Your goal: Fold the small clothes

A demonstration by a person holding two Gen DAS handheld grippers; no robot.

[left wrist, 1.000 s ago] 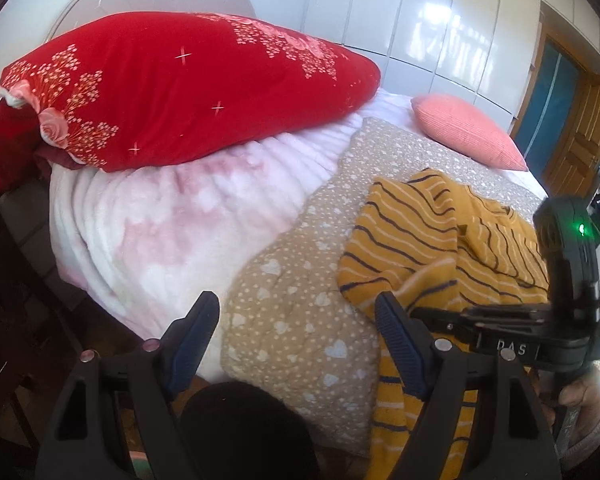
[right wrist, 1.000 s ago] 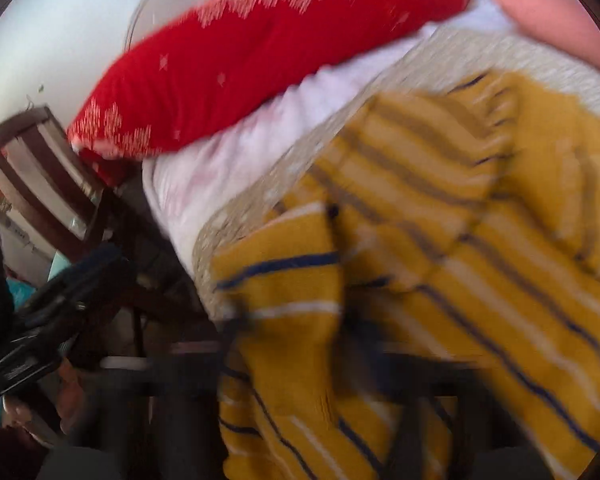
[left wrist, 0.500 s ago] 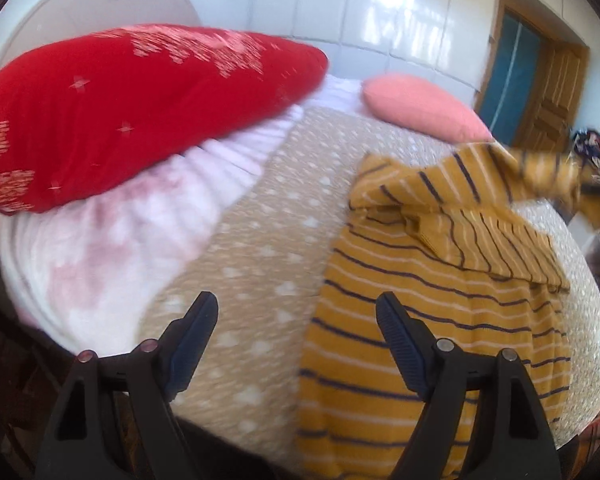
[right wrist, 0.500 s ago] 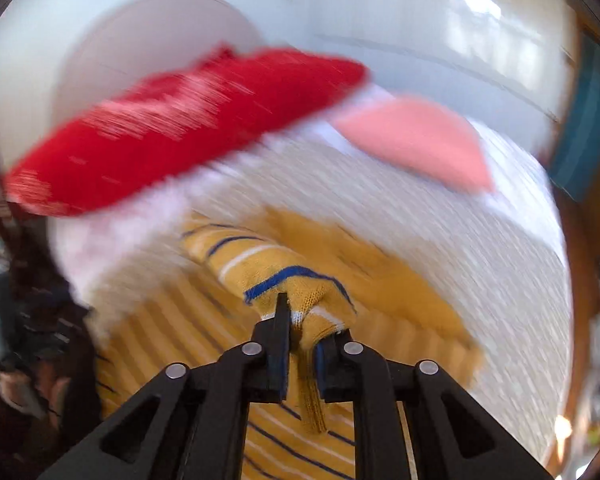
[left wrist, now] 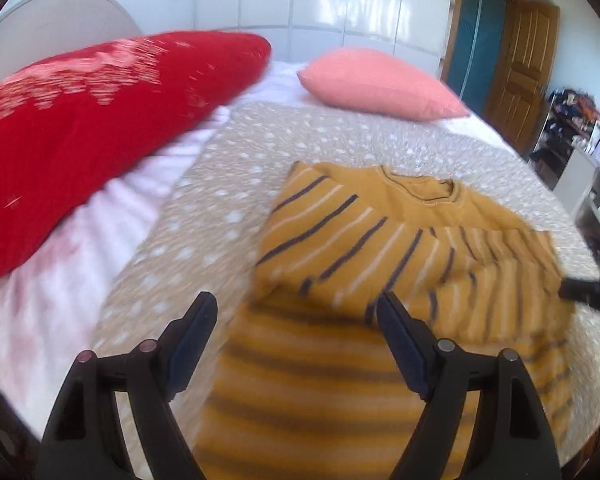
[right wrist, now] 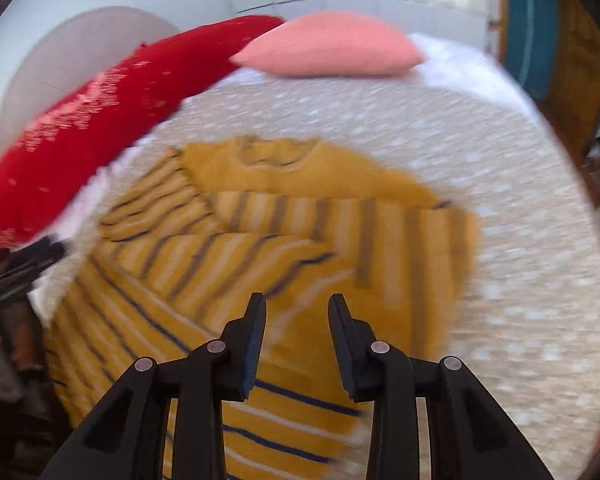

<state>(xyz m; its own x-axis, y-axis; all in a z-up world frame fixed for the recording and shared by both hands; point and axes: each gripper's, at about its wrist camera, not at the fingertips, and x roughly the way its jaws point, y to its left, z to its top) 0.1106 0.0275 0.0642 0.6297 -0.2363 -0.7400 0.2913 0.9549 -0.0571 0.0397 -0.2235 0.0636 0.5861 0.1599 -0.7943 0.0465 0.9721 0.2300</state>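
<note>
A mustard-yellow sweater with navy and white stripes (left wrist: 380,248) lies on the bed, neck away from me, one sleeve folded across its chest. My left gripper (left wrist: 296,324) is open and empty, just above the sweater's lower left part. My right gripper (right wrist: 298,320) is open and empty above the sweater (right wrist: 284,240), over the folded sleeve. The right gripper's tip shows at the right edge of the left wrist view (left wrist: 592,292). Both views are motion-blurred.
The sweater rests on a beige blanket with white hearts (left wrist: 228,184) over a white-pink bedspread (left wrist: 60,280). A big red pillow (left wrist: 92,120) lies at left, a pink pillow (left wrist: 380,84) at the head. A wooden door (left wrist: 520,76) and shelves stand at right.
My right gripper has let go of the sleeve it carried and opened; the sleeve now lies across the sweater. Both grippers have moved over the bed.
</note>
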